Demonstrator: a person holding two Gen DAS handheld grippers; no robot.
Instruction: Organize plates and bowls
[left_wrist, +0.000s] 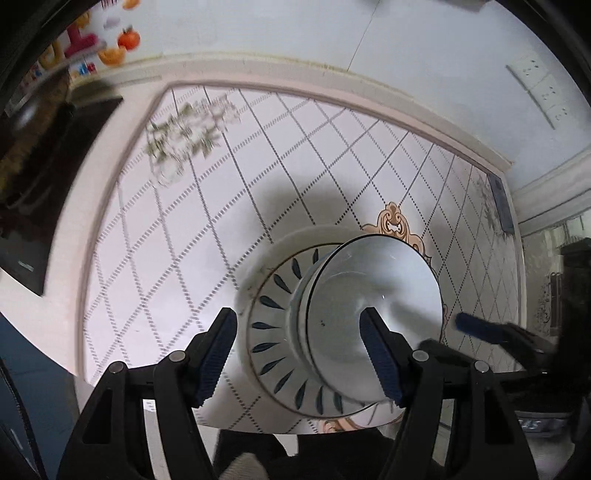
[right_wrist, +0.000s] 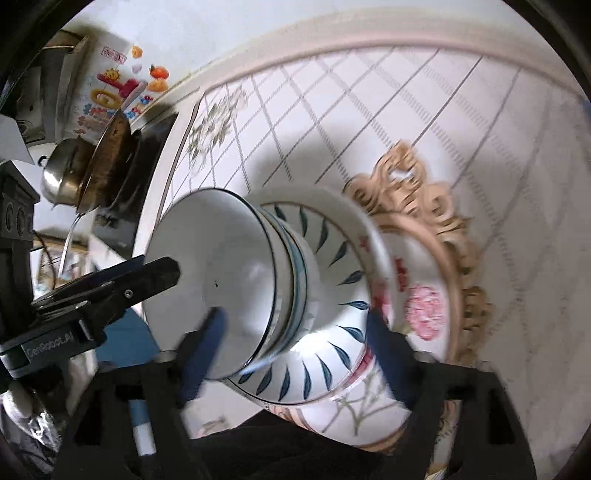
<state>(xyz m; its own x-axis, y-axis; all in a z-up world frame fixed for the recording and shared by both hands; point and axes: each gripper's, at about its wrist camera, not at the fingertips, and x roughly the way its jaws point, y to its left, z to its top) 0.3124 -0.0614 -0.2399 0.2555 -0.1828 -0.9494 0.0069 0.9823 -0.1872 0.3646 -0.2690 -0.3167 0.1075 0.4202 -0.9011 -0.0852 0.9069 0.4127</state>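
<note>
Bowl stack (left_wrist: 369, 314) sits on plates (right_wrist: 369, 295) directly below both grippers. Left gripper (left_wrist: 306, 354) apart, empty; right gripper (right_wrist: 295, 354) apart, empty, straddling stack without contact.

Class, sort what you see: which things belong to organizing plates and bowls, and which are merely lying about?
Part of the job:
white bowl
bowl beneath it
leaf-pattern plate
red-flowered plate

Lying about:
metal pot
wall sockets
fruit stickers
tablecloth
</note>
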